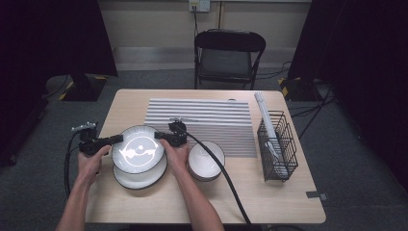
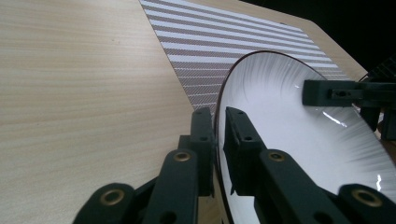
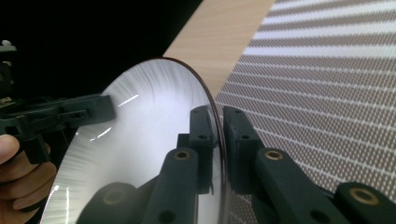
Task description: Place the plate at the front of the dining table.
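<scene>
Pinching opposite edges of one plate (image 1: 138,148), both sets of fingers are clamped on its rim: the left fingers (image 2: 243,140) grip it with one pad on the white face and one behind, and the right fingers (image 3: 205,140) do the same from the far side. The left gripper (image 1: 115,140) and right gripper (image 1: 161,137) hold the plate just above a second plate (image 1: 139,177) lying on the bench (image 1: 144,202), overlapping it.

The step in hand looks like a two-handed lift of the top plate off the one beneath. A likely next move is to carry it toward the striped mat (image 1: 211,125) or the wire rack (image 1: 276,144). That calls for both hands to travel together, keeping the plate steady, since either grip covers little of the rim and a twist could let it slip.

The high view gives the layout: a bowl (image 1: 206,161) just right of the plates, the rack well apart at the right edge, a chair (image 1: 228,55) beyond the bench. The left gripper view and right gripper view give what the high view cannot: how each rim grip sits, and the other gripper's finger across the plate.
</scene>
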Demonstrator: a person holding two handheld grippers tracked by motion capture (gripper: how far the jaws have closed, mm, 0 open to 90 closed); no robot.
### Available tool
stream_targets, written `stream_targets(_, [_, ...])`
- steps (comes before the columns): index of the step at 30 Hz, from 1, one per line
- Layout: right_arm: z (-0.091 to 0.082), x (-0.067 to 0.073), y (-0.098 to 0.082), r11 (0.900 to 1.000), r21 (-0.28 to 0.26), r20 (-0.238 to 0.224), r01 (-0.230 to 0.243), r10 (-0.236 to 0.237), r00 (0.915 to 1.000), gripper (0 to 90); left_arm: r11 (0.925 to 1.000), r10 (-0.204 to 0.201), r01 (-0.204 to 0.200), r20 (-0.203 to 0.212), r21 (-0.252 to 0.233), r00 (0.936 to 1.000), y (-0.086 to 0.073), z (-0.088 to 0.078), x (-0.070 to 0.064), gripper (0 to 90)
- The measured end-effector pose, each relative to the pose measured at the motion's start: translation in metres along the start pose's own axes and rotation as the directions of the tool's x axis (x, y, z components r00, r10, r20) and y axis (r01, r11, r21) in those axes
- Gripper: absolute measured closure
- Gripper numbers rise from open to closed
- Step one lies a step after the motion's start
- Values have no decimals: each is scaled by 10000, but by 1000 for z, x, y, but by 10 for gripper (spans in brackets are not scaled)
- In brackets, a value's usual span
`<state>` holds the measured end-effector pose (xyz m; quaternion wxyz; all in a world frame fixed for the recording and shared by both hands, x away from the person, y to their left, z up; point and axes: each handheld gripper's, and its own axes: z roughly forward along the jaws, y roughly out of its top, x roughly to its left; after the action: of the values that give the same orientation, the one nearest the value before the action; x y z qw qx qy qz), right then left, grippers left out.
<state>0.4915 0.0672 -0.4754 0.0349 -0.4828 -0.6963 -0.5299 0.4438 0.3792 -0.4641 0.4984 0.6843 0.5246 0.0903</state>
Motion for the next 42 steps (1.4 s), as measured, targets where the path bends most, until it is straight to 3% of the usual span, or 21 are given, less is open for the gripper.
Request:
stream_targets(2, [-1, 1, 1, 9999, -134, -24, -26, 26, 10000, 854, 9999, -140, 140, 46, -26, 9999, 0, 0, 0, 750])
stream_targets(3, [-2, 1, 2, 9998, -214, 24, 63, -62, 10000, 854, 10000, -33, 33, -49, 43, 10000, 0, 0, 1, 749])
stream_targets(6, [-2, 0, 2, 9997, -253, 5, 70, -70, 10000, 854, 9995, -315, 315, -7, 46, 9995, -1, 0, 4, 716])
stream_targets(7, [-2, 1, 2, 9992, -314, 8, 260, -260, 9997, 854, 9991, -424, 424, 60, 4, 9991, -2, 0, 5, 715])
stream_targets(13, [-3, 0, 3, 9989, -417, 101, 228, -224, 9997, 854, 9978, -660, 658, 283, 77, 9974, -3, 0, 7, 725])
stream_targets(16, [-4, -1, 4, 9985, -497, 205, 250, -240, 9995, 854, 9980, -621, 615, 418, 164, 9972, -3, 0, 6, 728])
stream_targets(21, [-5, -2, 4, 9982, -557, 288, 212, -196, 9994, 854, 9986, -260, 255, 113, 464, 9996, -2, 0, 2, 787])
stream_targets(24, [-5, -2, 4, 9978, -608, 314, 265, -246, 9992, 854, 9977, -478, 470, 162, 496, 9987, -3, 0, 2, 814])
stream_targets(26, [-5, -1, 4, 9974, -636, 323, 326, -306, 9990, 854, 9979, -272, 271, 10, 580, 9996, -1, 0, 0, 816])
stream_targets(35, [-8, 2, 7, 9960, -757, 324, 473, -449, 9985, 851, 9991, -106, 109, -76, 406, 9999, 2, -3, 0, 845])
stream_targets(42, [-13, 10, 15, 9914, -1074, 382, 748, -711, 9967, 847, 9993, -349, 349, -70, 97, 9994, 7, -5, -3, 851])
